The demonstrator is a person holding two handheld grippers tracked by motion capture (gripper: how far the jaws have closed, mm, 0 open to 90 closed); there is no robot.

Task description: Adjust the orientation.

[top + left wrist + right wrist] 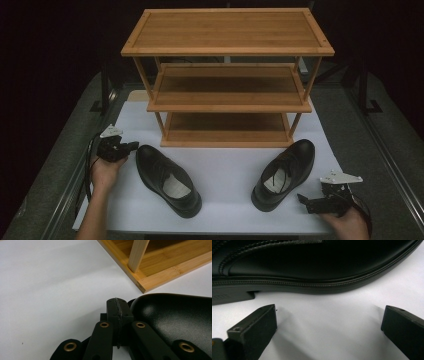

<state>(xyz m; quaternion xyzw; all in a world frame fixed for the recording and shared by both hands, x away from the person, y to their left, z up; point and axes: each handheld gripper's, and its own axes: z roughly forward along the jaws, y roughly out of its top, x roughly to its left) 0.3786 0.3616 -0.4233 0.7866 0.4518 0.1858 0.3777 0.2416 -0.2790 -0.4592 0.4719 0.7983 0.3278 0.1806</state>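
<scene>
Two black dress shoes on a white mat, a gripper beside each, in front of a bamboo rack.

Nearest, the right gripper point(305, 200) rests on the white mat point(225, 175) with jaws spread wide and nothing between them, just beside the heel of the right shoe point(285, 172). The left gripper point(131, 146) is clenched on nothing, its tips close by the toe of the left shoe point(167, 179). Behind both stands the three-tier bamboo shoe rack point(227, 75), its shelves bare.
</scene>
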